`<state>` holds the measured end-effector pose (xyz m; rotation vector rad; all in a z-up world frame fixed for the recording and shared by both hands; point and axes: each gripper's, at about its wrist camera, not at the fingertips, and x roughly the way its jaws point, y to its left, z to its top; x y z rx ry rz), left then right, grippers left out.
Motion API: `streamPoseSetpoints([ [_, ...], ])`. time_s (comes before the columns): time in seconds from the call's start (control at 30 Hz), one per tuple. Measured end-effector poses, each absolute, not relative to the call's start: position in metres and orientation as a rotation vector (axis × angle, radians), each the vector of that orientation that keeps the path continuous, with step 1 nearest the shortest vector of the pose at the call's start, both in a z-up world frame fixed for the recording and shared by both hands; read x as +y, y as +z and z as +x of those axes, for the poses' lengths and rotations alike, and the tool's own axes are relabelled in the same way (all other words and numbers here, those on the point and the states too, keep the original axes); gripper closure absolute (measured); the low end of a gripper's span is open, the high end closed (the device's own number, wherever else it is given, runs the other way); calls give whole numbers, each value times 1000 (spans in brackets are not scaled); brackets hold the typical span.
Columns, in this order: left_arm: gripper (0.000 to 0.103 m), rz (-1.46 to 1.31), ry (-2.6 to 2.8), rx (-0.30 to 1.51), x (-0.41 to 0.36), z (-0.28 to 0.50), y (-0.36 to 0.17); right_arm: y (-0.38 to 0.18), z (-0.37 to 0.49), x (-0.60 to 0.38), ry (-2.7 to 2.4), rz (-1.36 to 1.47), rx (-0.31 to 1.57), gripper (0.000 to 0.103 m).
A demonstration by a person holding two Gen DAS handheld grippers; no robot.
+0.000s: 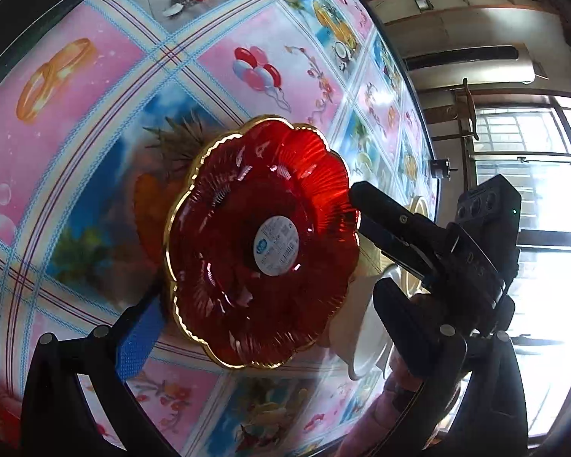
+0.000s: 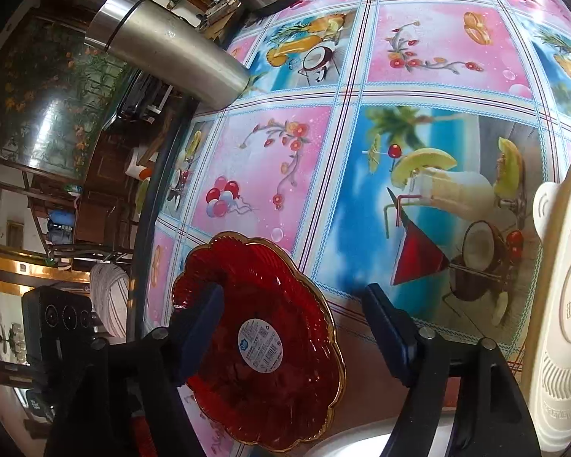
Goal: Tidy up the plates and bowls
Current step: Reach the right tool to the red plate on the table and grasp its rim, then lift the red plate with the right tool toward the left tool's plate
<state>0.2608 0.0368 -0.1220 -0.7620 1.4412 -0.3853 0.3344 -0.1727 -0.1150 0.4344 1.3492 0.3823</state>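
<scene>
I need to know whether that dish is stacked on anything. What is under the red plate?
Under the red plate only the printed tablecloth shows, pineapple picture at its edge. Its red glass is too dark to show what its centre covers. White dishes lie beside it, not beneath.

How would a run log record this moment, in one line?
red glass plate: on tablecloth | left gripper: open | right gripper: open, straddling its rim

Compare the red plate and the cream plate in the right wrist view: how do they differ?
1. The red plate is translucent red with a gold edge. The cream plate is opaque and a single colour.
2. The red plate has a round printed sticker at its centre. The cream plate has embossed marks there instead.
3. The red plate is fully in view, while the cream plate is cut off by the frame edge.

Both have ribbed relief.
</scene>
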Motion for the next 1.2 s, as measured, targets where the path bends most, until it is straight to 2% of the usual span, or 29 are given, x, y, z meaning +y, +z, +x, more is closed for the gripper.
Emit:
streamPoseSetpoints([
  [0.17, 0, -753, -369, 1432, 42, 259, -125, -113, 332, -170, 382, 401, 1348, 34],
  [0.33, 13, -737, -361, 1436, 45, 256, -125, -113, 332, -166, 378, 373, 1348, 34],
  [0.4, 35, -730, -359, 1436, 46, 254, -125, -113, 332, -165, 377, 363, 1348, 34],
  [0.53, 60, -719, -373, 1443, 46, 252, -127, -113, 332, -163, 374, 358, 1347, 34],
  [0.57, 69, -719, -369, 1447, 46, 252, -128, -113, 332, -164, 374, 358, 1347, 34],
  [0.6, 72, -720, -363, 1450, 48, 252, -129, -113, 332, -163, 374, 358, 1347, 34],
  [0.7, 76, -708, -354, 1440, 50, 251, -130, -114, 332, -162, 369, 344, 1353, 39],
  [0.8, 80, -697, -336, 1441, 52, 251, -132, -114, 332, -159, 349, 317, 1360, 48],
  [0.9, 83, -685, -322, 1433, 54, 251, -132, -115, 331, -160, 332, 306, 1371, 61],
  [0.97, 85, -680, -313, 1428, 58, 251, -131, -116, 330, -163, 317, 313, 1377, 76],
  [1.03, 86, -676, -304, 1423, 61, 251, -131, -118, 330, -167, 300, 320, 1380, 84],
  [1.2, 90, -661, -292, 1426, 66, 250, -131, -118, 326, -167, 282, 325, 1382, 87],
])
